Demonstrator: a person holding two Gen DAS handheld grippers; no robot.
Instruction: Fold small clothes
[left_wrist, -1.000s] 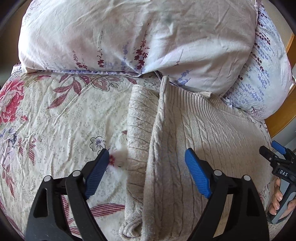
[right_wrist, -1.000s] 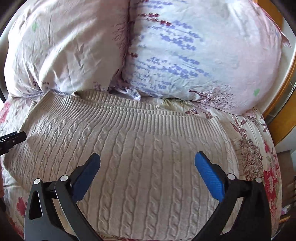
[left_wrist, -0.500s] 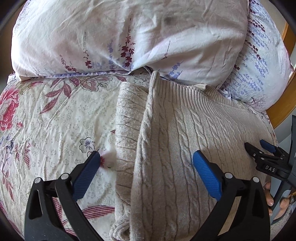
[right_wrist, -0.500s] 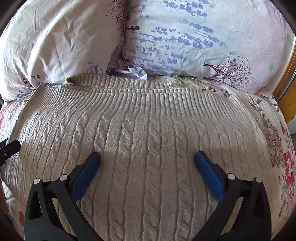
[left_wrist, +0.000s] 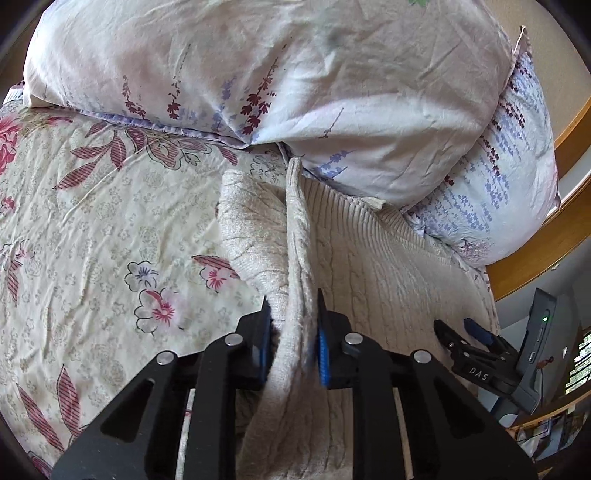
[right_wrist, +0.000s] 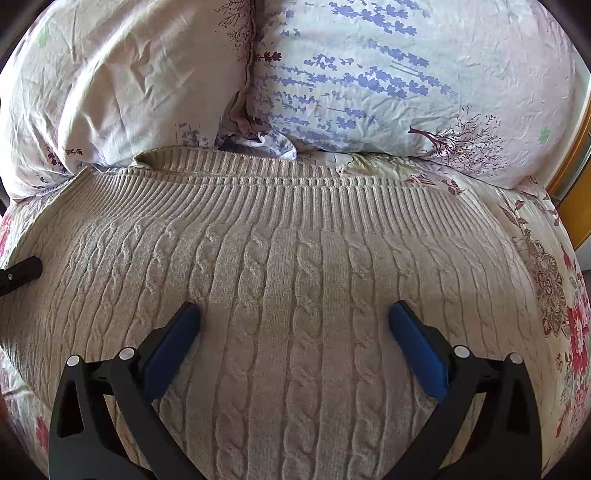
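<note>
Sweater (left_wrist: 388, 280) is spread on the bed (left_wrist: 110, 229), hem toward the pillows (left_wrist: 295, 74); its raised left edge, running lengthwise, is pinched by the left tool (left_wrist: 293, 343), while the right tool (right_wrist: 295, 332) is held spread above the knit.

A bed sheet (left_wrist: 92, 229) printed with red and pink flowers and striped leaves covers the bed, creased all over. At the far end two pillows lie side by side, touching: a pale pillow (left_wrist: 280, 81) with thin purple and dark red flower sprigs on the left, and a pillow with blue-violet sprigs (right_wrist: 399, 81) on the right. A wooden bed frame (left_wrist: 546, 236) curves along the right edge.
</note>
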